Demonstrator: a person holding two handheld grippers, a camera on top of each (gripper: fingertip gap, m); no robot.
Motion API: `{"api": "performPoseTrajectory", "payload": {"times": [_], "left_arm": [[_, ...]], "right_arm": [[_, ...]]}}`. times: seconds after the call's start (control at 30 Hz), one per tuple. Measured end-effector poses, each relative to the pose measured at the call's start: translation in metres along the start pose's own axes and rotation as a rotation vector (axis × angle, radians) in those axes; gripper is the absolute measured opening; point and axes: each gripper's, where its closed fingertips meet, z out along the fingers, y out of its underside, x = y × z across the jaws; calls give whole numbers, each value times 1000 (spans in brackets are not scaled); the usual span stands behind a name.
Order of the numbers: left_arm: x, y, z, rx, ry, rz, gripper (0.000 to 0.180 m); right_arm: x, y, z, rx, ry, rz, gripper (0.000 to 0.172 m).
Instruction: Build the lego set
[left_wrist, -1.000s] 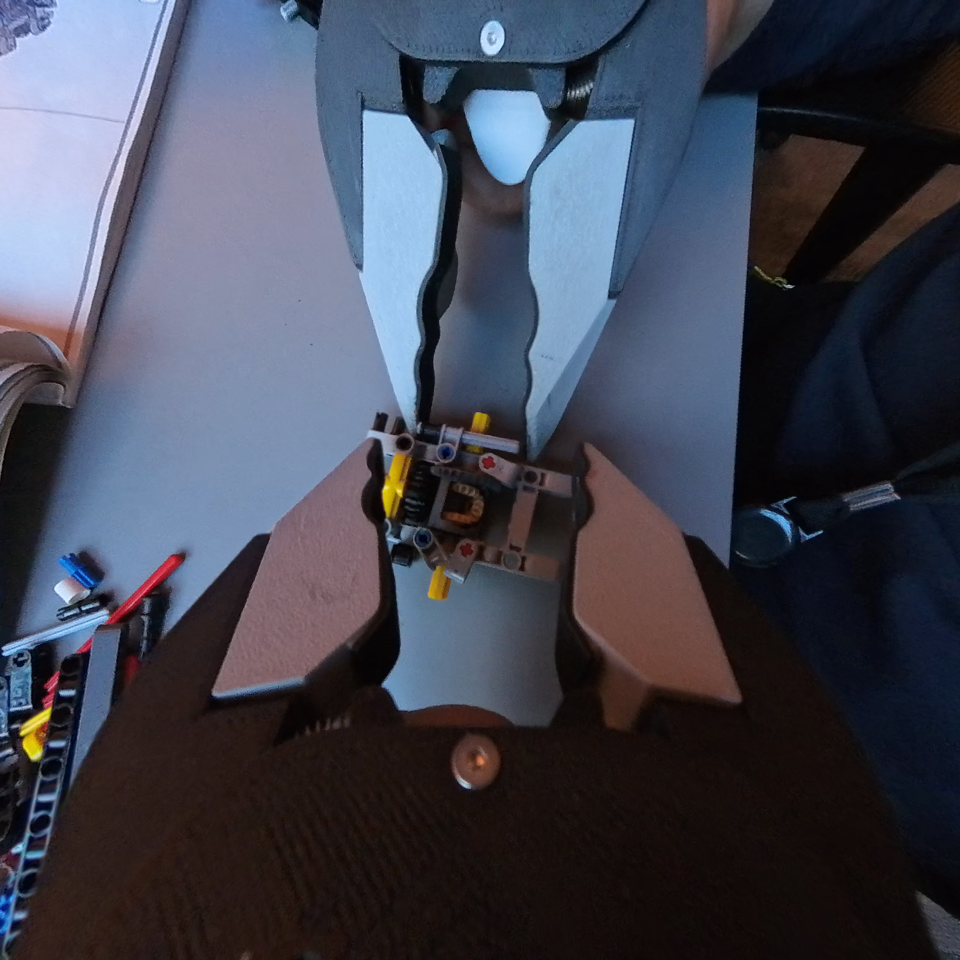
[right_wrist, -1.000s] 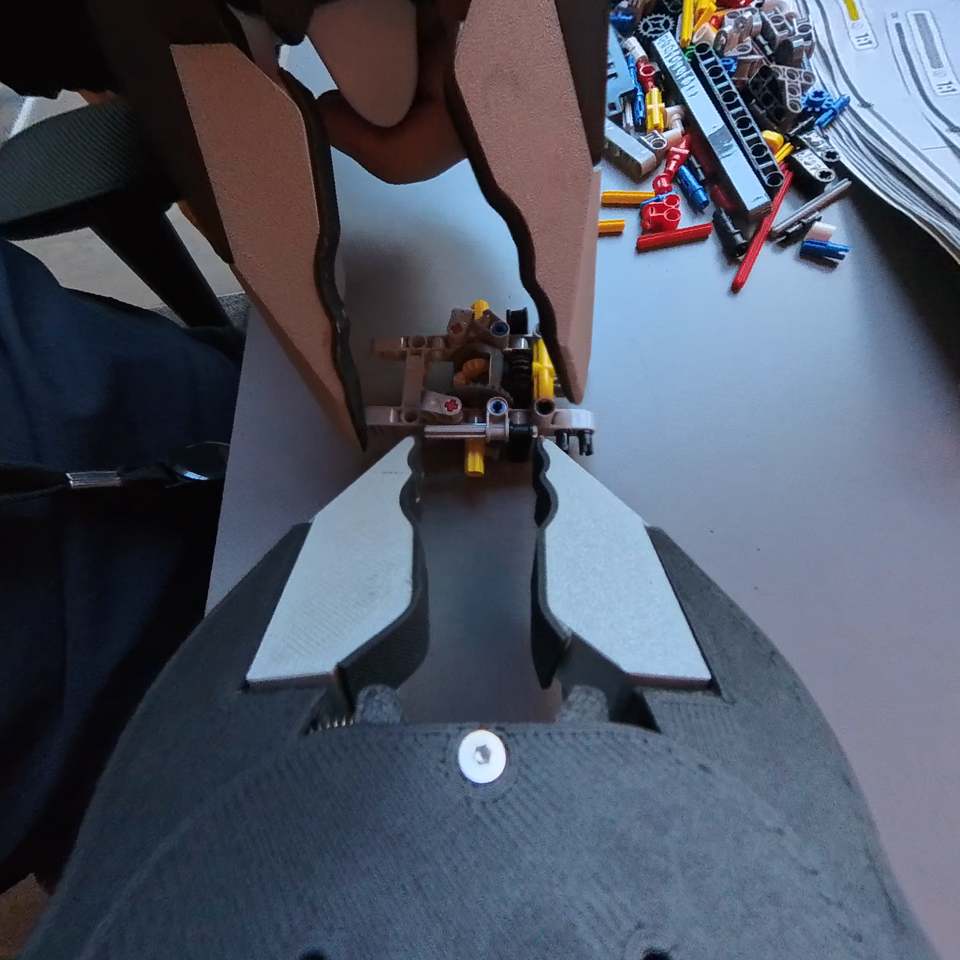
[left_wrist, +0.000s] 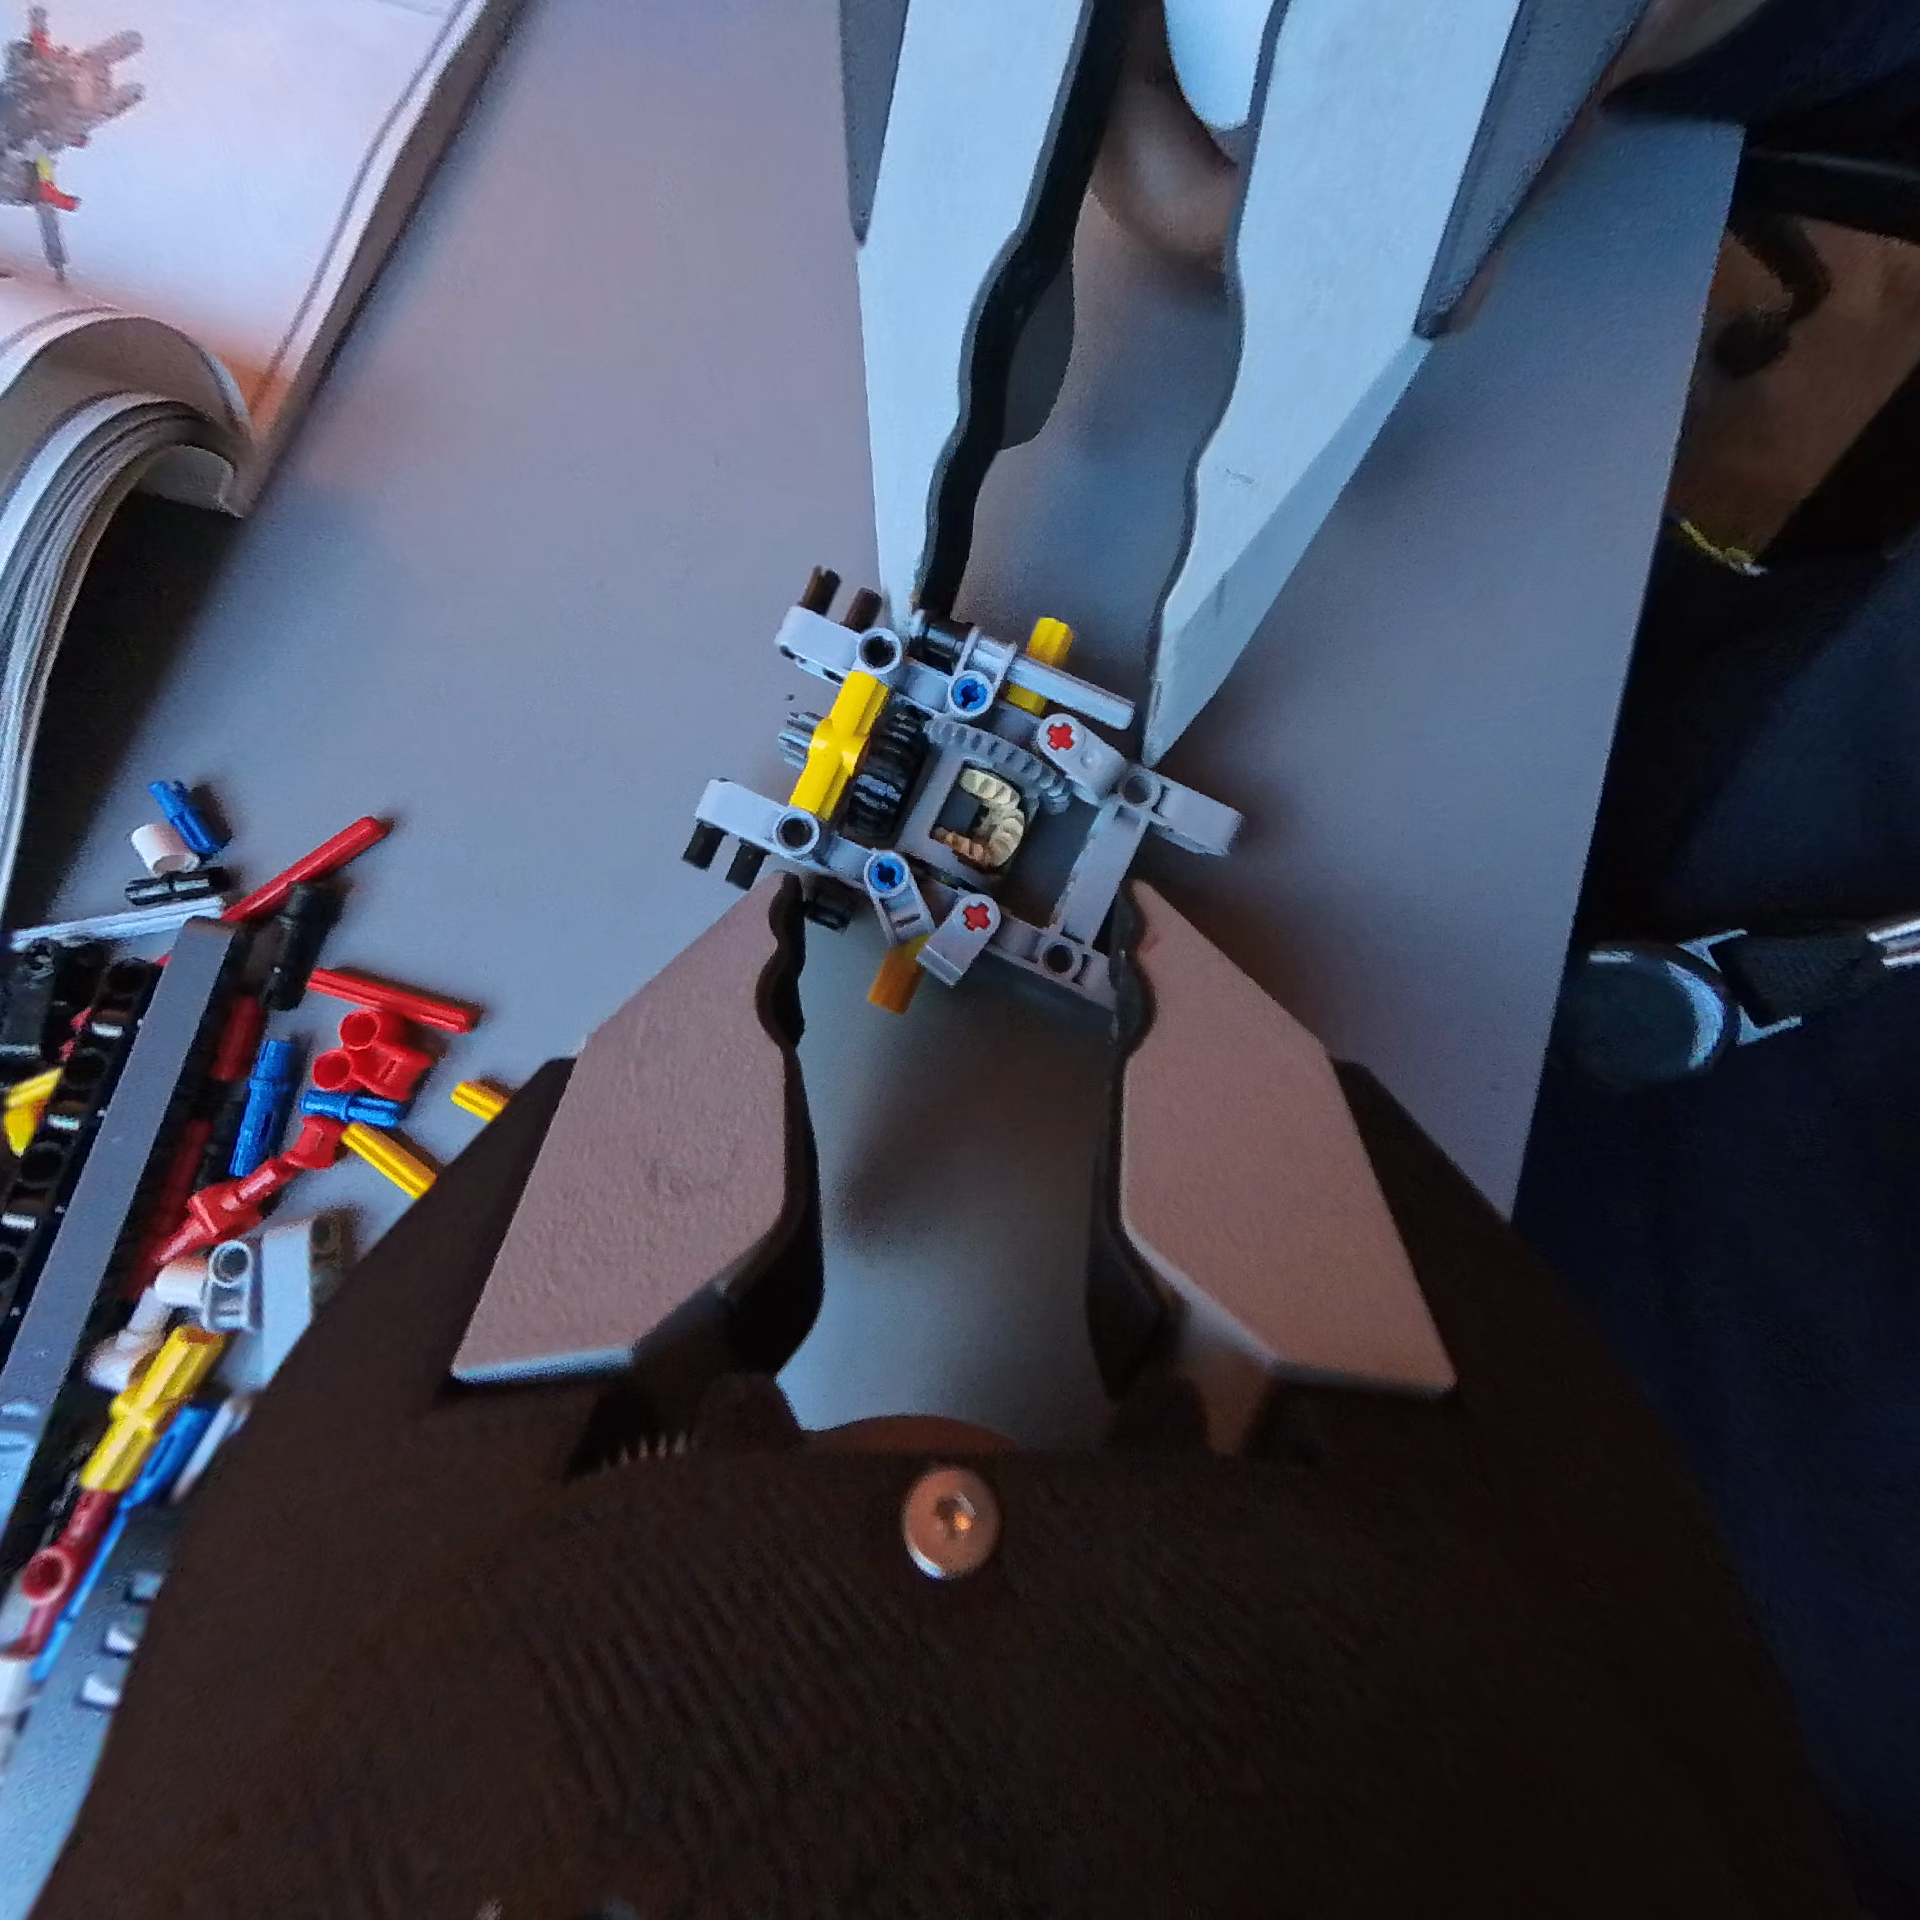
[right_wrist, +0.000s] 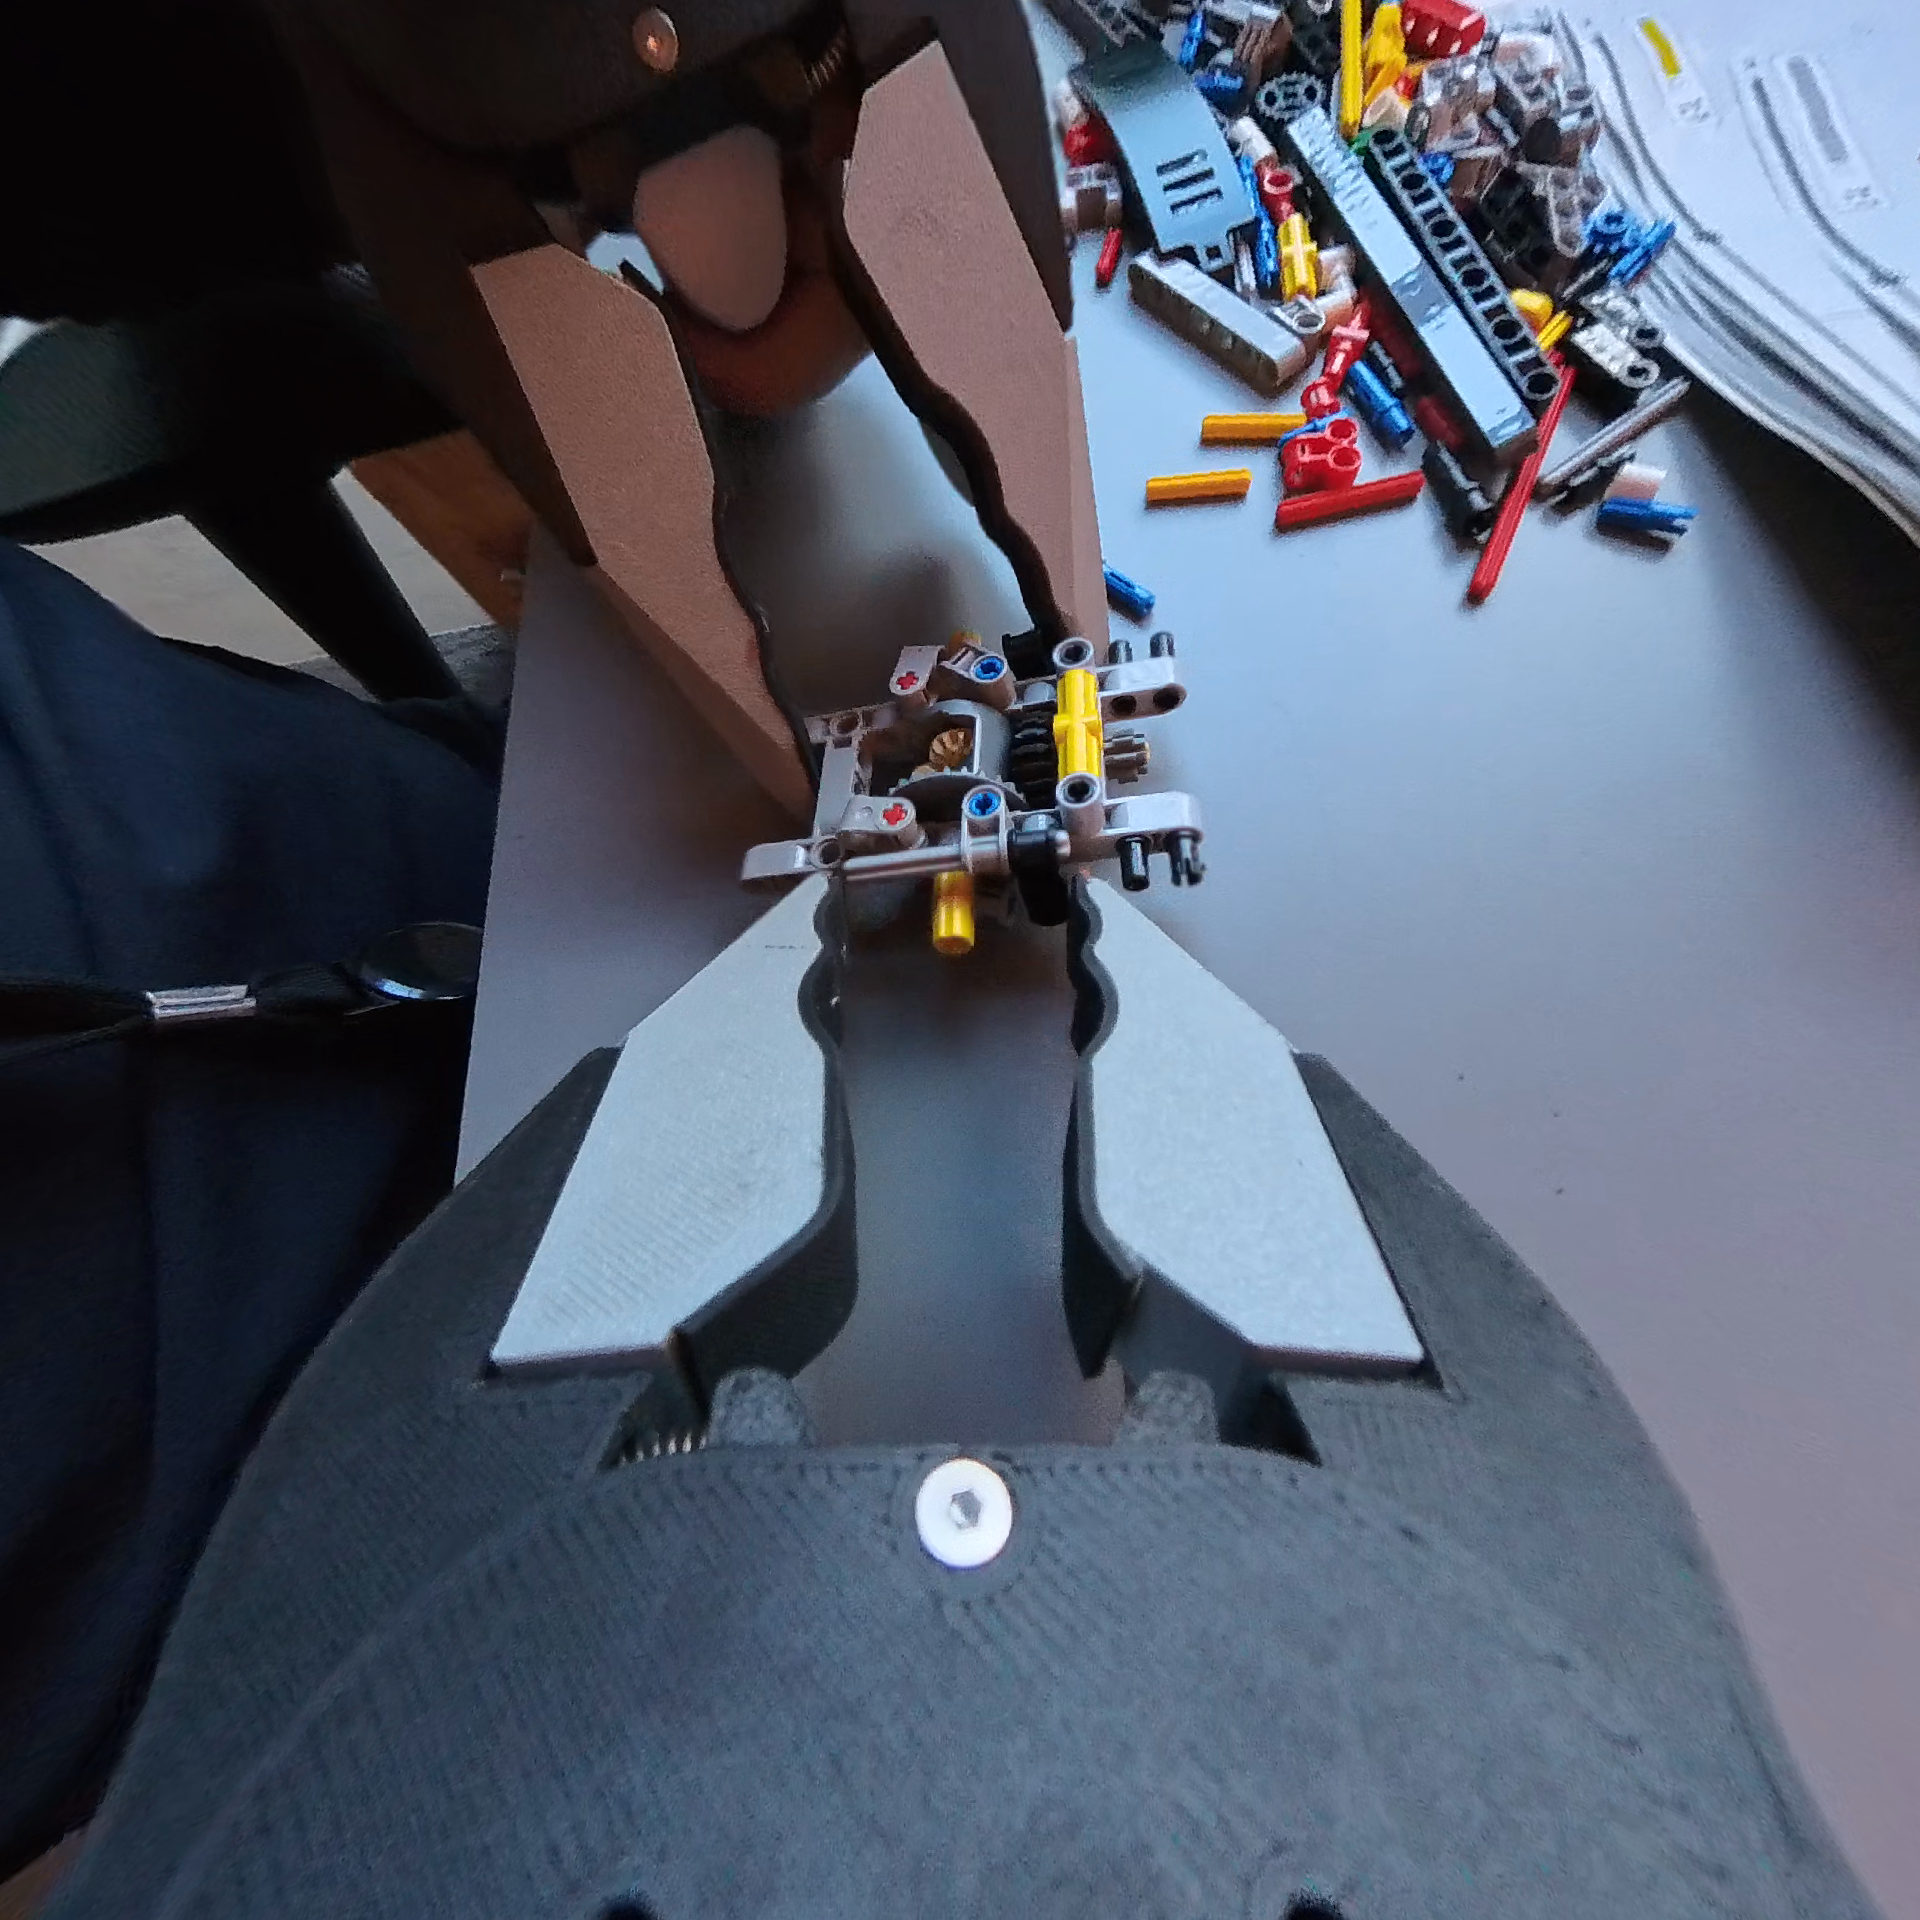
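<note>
1. Two grippers meet nose to nose over a small grey gear assembly (left_wrist: 961, 800) lying on the grey table (left_wrist: 520, 520).
2. Left gripper (left_wrist: 951, 925), brown-fingered, pinches the assembly's near frame; the left wrist view shows its right fingertip (left_wrist: 1143, 935) against the grey beam.
3. Right gripper (right_wrist: 951, 904), grey-fingered, grips the opposite edge at a black connector and thin axle, clearest in the right wrist view.
4. Only the right wrist view shows the whole pile of loose pieces (right_wrist: 1403, 260) far right, beside printed sheets (right_wrist: 1787, 260).
5. An open booklet's curled pages (left_wrist: 114, 436) show best in the left wrist view.
</note>
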Motion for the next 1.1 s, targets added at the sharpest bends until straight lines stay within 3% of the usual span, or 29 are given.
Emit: {"api": "performPoseTrajectory", "payload": {"times": [0.1,0.27,0.63,0.97,1.1], "left_arm": [[0,-1,-1,27,-42,10,57],[2,-2,-2,34,-79,37,57],[4,1,-2,28,11,-53,57],[0,1,-1,27,-25,-59,57],[1,2,-2,24,-50,-49,57]], "right_arm": [[-2,-6,-3,44,-1,-34,45],[-4,-13,-8,96,3,-65,39],[-3,-16,-7,102,96,-241,36],[0,-17,-6,106,37,-133,37],[0,-17,-5,102,91,-171,37]]}}
